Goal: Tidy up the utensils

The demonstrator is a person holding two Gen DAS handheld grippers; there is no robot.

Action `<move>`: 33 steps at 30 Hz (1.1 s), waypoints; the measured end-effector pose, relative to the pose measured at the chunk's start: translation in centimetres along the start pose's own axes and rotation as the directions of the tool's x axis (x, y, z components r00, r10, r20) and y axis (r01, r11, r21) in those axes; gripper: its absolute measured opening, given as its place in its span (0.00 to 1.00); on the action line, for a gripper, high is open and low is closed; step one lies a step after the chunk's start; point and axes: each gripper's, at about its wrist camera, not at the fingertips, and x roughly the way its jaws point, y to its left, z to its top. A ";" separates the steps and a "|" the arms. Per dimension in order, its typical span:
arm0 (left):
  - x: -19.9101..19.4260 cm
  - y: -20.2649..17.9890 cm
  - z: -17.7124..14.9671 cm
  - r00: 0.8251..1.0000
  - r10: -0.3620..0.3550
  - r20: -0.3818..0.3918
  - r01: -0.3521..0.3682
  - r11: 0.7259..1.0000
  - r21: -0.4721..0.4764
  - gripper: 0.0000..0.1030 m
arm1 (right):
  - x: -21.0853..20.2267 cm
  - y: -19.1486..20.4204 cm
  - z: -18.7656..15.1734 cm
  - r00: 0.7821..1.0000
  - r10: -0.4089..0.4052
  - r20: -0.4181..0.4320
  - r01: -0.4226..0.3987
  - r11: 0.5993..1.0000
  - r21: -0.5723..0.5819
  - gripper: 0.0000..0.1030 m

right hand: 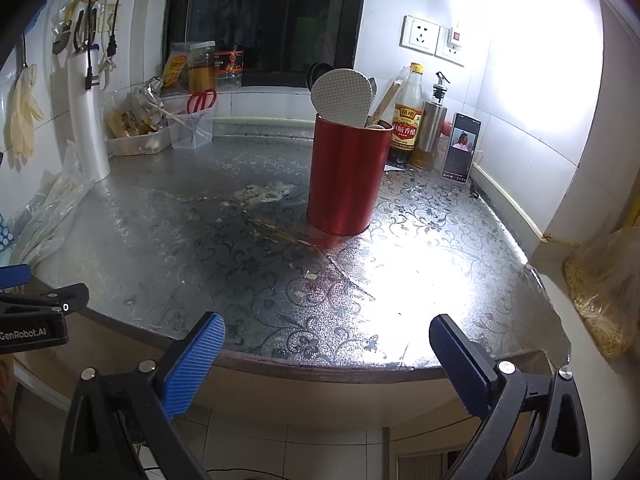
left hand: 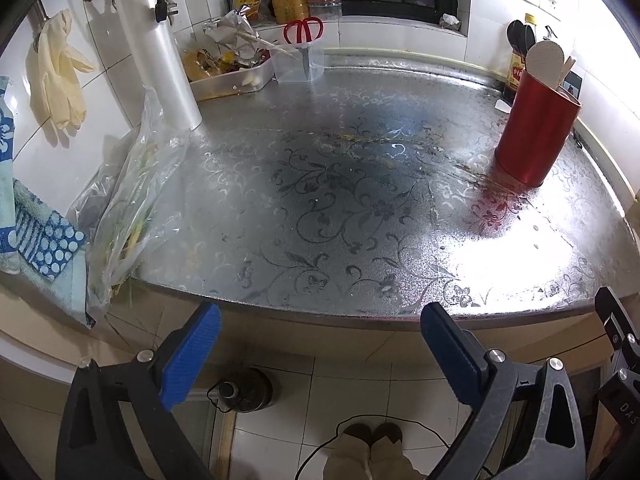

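Currently both tools empty: left gripper (left hand: 320, 328) and right gripper (right hand: 326, 340) jaws spread wide, short of counter edge. Red holder (right hand: 346, 176) ahead of right gripper, upright, utensils inside. White spatula (right hand: 342, 96) probably light, stiff; pinch at flat head. Holder smooth, likely slippery.

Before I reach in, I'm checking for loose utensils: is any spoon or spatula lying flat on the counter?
No: the counter is bare, and the utensils stand upright in the red holder.

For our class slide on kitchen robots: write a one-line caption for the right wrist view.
Open right gripper faces a red utensil holder on the patterned counter.
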 end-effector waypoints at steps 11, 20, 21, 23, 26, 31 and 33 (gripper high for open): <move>0.5 -0.2 0.0 1.000 -0.001 -0.011 0.001 1.000 0.007 0.97 | 0.1 -0.1 -0.1 1.000 -0.007 -0.007 0.007 1.000 0.003 1.00; 1.0 0.2 0.1 1.000 0.002 -0.022 -0.002 1.000 0.005 0.97 | 0.6 0.1 0.0 1.000 -0.003 -0.016 0.003 1.000 0.004 1.00; 1.0 0.2 0.0 1.000 0.004 -0.024 -0.004 1.000 0.004 0.97 | 0.7 0.2 0.0 1.000 -0.001 -0.017 0.002 1.000 0.003 1.00; 1.1 0.3 0.0 1.000 0.005 -0.028 -0.005 1.000 0.000 0.97 | 0.8 0.3 0.0 1.000 0.000 -0.018 0.000 1.000 0.000 1.00; 1.3 0.4 0.0 0.999 0.007 -0.032 -0.007 1.000 -0.004 0.97 | 0.9 0.4 0.0 1.000 0.001 -0.019 -0.001 1.000 -0.003 1.00; 1.4 0.3 0.1 0.999 0.008 -0.034 -0.008 1.000 -0.003 0.97 | 1.1 0.3 0.1 1.000 0.000 -0.022 0.000 1.000 0.000 1.00; 1.3 0.3 0.1 0.999 0.008 -0.034 -0.008 1.000 -0.004 0.97 | 1.2 0.3 0.1 1.000 0.000 -0.023 0.000 1.000 0.001 1.00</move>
